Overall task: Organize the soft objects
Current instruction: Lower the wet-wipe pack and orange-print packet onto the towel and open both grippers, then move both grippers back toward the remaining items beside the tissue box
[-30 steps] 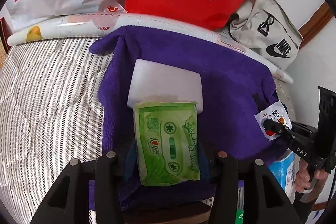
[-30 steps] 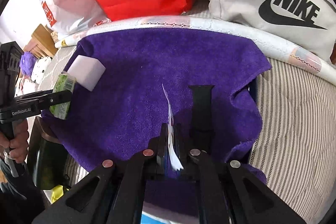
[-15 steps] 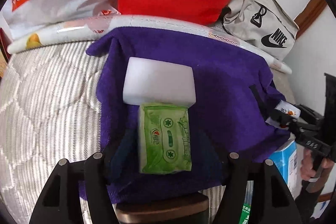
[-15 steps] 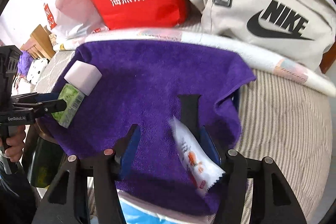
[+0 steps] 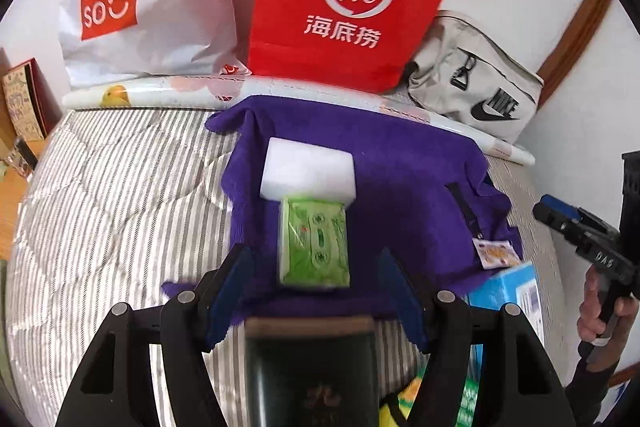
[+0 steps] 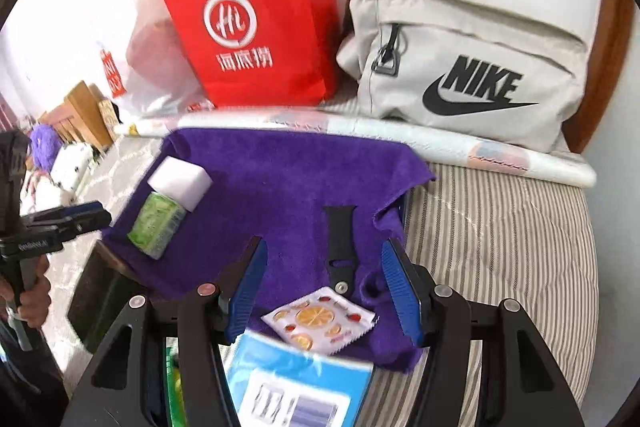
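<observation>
Tongs both hang spread and hold nothing: my left gripper [image 5: 314, 289], my right gripper [image 6: 324, 291]. Green tissue pack [image 5: 314, 241] touches the white sponge [image 5: 308, 171] at twelve o'clock on the purple towel [image 5: 408, 195]; orange sachet [image 6: 320, 319] lies at five. Placing looks mostly done, I judge.

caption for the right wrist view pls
Open right gripper above an orange-print sachet lying on the purple towel.

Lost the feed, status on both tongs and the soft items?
Left tongs open, right tongs open. Green tissue pack against white sponge; fruit sachet on purple towel. Black strap beside sachet.
</observation>
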A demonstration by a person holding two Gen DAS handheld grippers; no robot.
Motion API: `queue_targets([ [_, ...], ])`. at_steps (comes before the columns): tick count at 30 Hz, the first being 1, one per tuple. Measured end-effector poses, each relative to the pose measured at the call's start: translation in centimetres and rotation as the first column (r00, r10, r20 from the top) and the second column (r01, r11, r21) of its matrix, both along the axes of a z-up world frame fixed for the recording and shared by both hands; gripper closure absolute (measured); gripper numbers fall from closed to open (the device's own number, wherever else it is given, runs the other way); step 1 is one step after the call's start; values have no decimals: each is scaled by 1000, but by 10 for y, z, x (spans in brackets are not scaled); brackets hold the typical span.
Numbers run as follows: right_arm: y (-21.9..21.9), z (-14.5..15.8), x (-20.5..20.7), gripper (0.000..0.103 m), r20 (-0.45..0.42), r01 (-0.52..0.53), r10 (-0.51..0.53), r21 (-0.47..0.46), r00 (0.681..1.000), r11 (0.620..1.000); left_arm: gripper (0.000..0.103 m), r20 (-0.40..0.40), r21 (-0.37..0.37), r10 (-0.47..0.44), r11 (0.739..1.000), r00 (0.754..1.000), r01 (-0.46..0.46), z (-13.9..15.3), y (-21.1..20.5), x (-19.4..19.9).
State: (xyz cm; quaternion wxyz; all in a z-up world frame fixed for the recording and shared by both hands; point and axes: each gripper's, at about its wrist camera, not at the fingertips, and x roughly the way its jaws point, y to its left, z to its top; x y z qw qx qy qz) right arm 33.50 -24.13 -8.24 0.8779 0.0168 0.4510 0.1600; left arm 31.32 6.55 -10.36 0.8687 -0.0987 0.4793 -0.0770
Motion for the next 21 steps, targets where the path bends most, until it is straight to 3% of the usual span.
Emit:
queue_targets([
  [6,-2,20,-51,44,85,-2,-2,46,996,999,37,-17,3,-22,1000,1000,22,12,-3,-36],
  [11,7,20,-101,44,76,-43,40,49,996,998,38,-9,2,-29,1000,1000,29,15,-10,-74],
  [17,30,10,-158,44,44,-112,113,-32,993,993,37,14,9,-70,998,997,69,12,-22,-122],
  [21,36,1,-187,44,28,-98,100,-73,995,993,37,23,26,-116,993,993,116,2,-30,-153],
])
